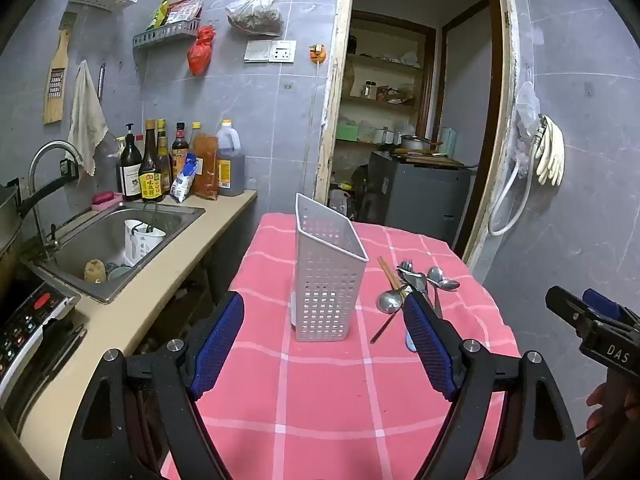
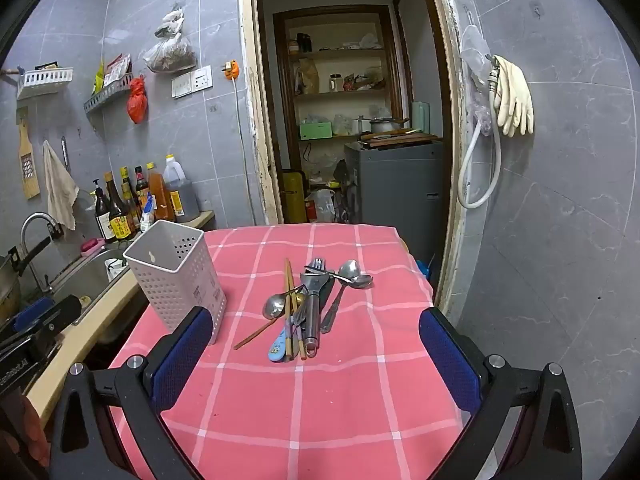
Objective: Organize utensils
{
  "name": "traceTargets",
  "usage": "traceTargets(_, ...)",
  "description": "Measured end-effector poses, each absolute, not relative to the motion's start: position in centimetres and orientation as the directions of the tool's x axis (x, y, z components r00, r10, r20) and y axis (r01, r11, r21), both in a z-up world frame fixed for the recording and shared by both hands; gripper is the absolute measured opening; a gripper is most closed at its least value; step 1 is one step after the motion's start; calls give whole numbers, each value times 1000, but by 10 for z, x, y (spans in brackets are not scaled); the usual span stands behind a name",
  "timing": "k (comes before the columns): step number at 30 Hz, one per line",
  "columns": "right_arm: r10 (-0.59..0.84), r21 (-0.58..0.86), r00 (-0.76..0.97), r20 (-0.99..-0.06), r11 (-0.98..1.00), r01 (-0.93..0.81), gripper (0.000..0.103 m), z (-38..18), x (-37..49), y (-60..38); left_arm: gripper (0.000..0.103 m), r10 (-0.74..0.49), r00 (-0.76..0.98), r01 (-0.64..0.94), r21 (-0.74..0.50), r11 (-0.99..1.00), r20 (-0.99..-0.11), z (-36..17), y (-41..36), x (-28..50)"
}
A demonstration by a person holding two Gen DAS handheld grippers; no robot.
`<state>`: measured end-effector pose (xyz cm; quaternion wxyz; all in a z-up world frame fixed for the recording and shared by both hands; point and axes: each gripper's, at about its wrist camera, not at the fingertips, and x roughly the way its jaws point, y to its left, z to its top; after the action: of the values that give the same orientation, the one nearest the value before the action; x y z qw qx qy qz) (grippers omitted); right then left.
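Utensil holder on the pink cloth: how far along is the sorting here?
Done: nothing; the white utensil holder looks empty. In hand: nothing; the left gripper and right gripper are both open, short of the table. Left: the whole utensil pile, spoons, fork and chopsticks, beside the holder.

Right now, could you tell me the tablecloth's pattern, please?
Pink cloth with white grid check, clearest in the right wrist view.

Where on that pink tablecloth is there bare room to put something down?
The near half of the tablecloth, between the open right gripper and the utensil pile, is bare. So is the far strip behind the pile. It is crowded mid-table, where the pile lies right of the white holder.
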<state>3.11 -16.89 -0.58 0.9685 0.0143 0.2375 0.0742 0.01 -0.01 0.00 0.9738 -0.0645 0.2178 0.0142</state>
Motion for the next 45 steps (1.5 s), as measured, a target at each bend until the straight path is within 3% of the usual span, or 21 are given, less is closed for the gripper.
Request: traceTargets(45,163,72,871,-463,987,-146,103,-9,28,-162,77,2,905,-61,-125,990,-426,-12,5,-8)
